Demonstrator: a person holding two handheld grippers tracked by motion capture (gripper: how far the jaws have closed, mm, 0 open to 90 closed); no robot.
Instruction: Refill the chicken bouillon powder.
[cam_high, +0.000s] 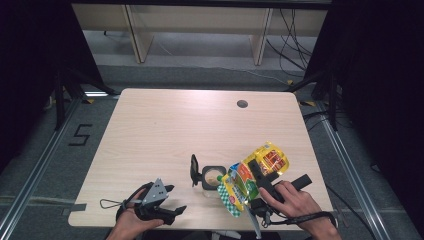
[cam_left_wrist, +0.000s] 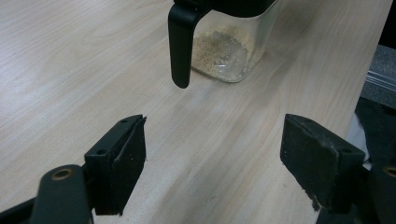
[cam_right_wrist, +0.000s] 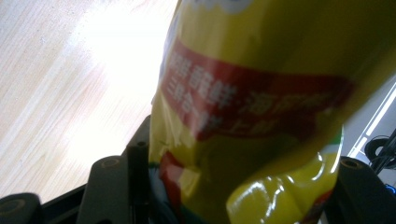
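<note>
A yellow snack bag (cam_high: 250, 177) with red and green print lies tilted over a clear square jar (cam_high: 212, 177), its lower end right at the jar's open mouth. My right gripper (cam_high: 257, 175) is shut on the bag (cam_right_wrist: 252, 107), whose yellow and red face rises between the two black jaws. The jar (cam_left_wrist: 229, 51) holds a layer of pale crumbs and has a black rim. Its black lid (cam_high: 194, 170) hangs open on the left side as a black flap (cam_left_wrist: 180, 44). My left gripper (cam_high: 175, 202) rests near the table's front edge, left of the jar, open with nothing between its pads (cam_left_wrist: 126, 163).
The light wooden table (cam_high: 165, 130) has a round cable hole (cam_high: 242, 104) near its far edge. Dark curtains flank both sides and shelving legs stand beyond the table. A floor marking (cam_high: 80, 134) lies at the left.
</note>
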